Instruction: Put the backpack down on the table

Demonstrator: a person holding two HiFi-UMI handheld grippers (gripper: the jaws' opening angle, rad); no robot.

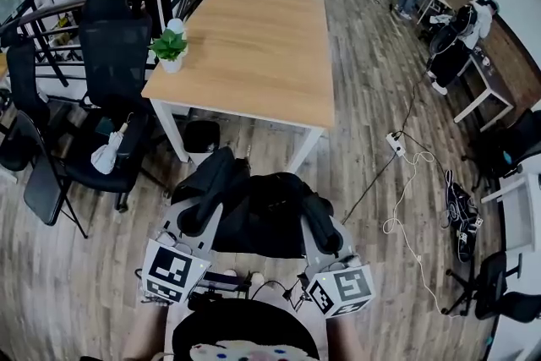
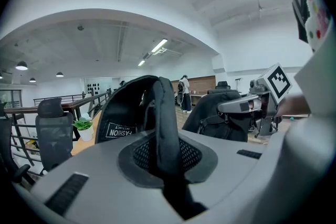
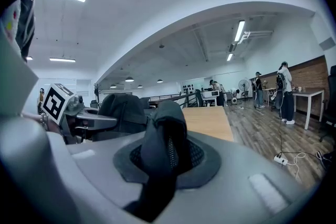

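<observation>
1. Tools both clenched: left tool (image 2: 164, 161) grips a shoulder strap (image 2: 159, 107), right tool (image 3: 167, 159) grips the second strap (image 3: 167, 119).
2. Black backpack (image 1: 264, 214) hangs between them, off the floor, near the wooden surface (image 1: 254, 46) but not over it.
3. Done: lifted. Left: carry over, set down, release.

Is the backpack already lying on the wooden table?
No, the backpack hangs by its straps from the left gripper and the right gripper, over the floor, short of the table.
</observation>
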